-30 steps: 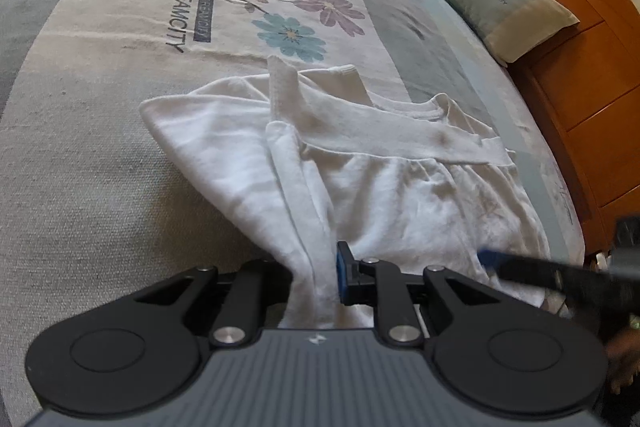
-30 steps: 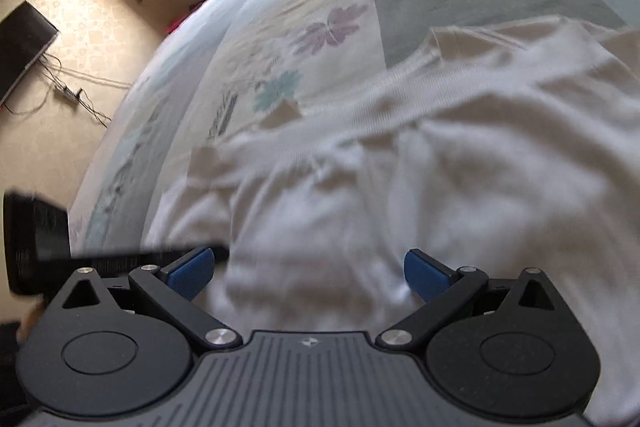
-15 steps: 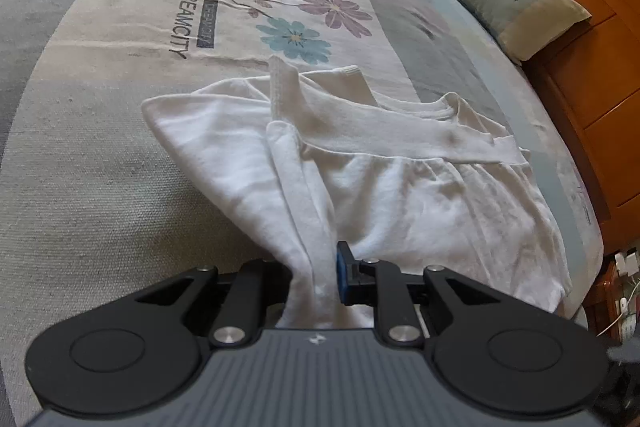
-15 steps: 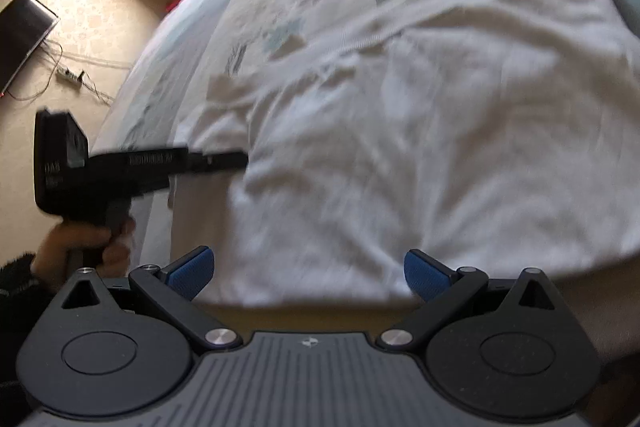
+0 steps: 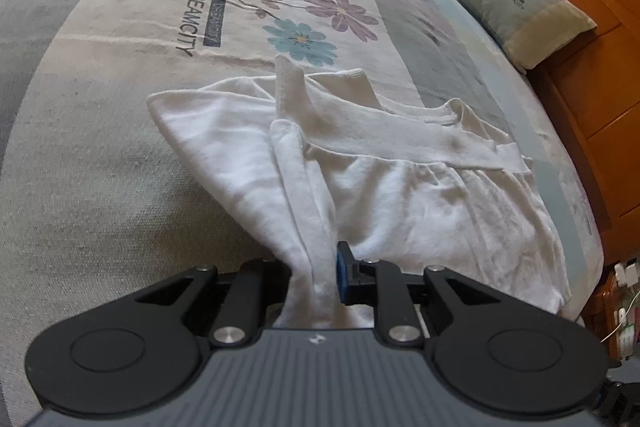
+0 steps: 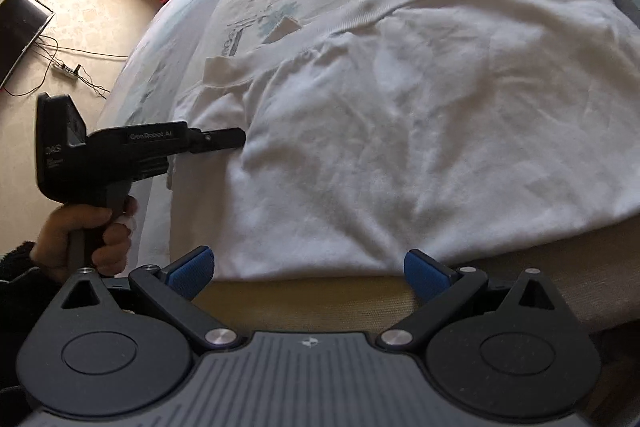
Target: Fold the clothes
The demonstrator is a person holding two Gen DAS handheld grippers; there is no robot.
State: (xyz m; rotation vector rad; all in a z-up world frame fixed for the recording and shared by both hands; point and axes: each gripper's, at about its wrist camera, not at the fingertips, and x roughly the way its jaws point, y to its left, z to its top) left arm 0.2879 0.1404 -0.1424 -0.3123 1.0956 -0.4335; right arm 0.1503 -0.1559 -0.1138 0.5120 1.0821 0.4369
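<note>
Soft daylight fills both my views, with no harsh glare. My fisheye lenses bend the bedspread into a dome and darken the corners. The white shirt looks slightly soft and washed out; shadows beneath its folds are faint.

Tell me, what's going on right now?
Left gripper shut on shirt edge. Right gripper open, at the hem. Nothing in the way.

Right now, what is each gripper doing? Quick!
Left gripper: shut on the shirt.
Right gripper: open, holding nothing, by the shirt's near edge.
</note>
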